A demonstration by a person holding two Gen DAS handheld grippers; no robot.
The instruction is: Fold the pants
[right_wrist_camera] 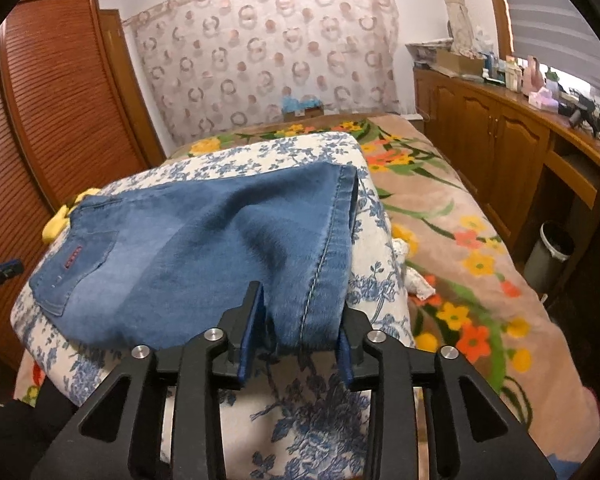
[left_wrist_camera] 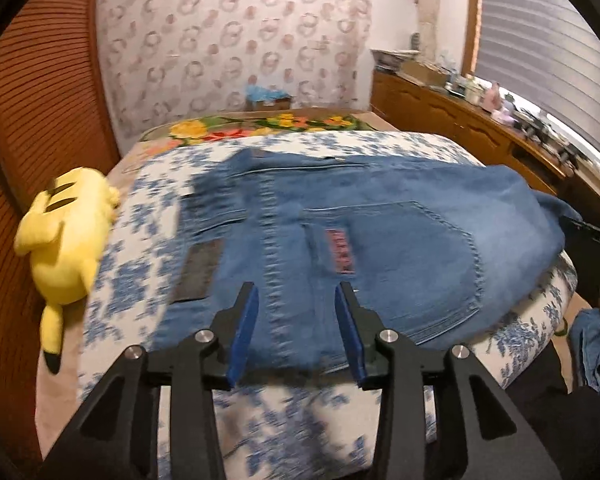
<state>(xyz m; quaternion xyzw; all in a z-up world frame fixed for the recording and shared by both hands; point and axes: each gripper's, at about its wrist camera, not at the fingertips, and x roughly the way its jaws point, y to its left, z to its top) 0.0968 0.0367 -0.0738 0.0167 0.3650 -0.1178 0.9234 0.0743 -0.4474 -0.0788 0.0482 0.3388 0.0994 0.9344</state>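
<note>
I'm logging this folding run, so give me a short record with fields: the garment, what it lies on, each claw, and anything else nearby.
garment: blue jeans, back pocket up, partly folded
surface: blue floral cushion on a flowered bedspread
left claw: open, over the waist end of the jeans, gripping nothing
right claw: open, jeans edge lying between its fingers, not clamped
nearby: yellow plush toy at the cushion's left edge
</note>
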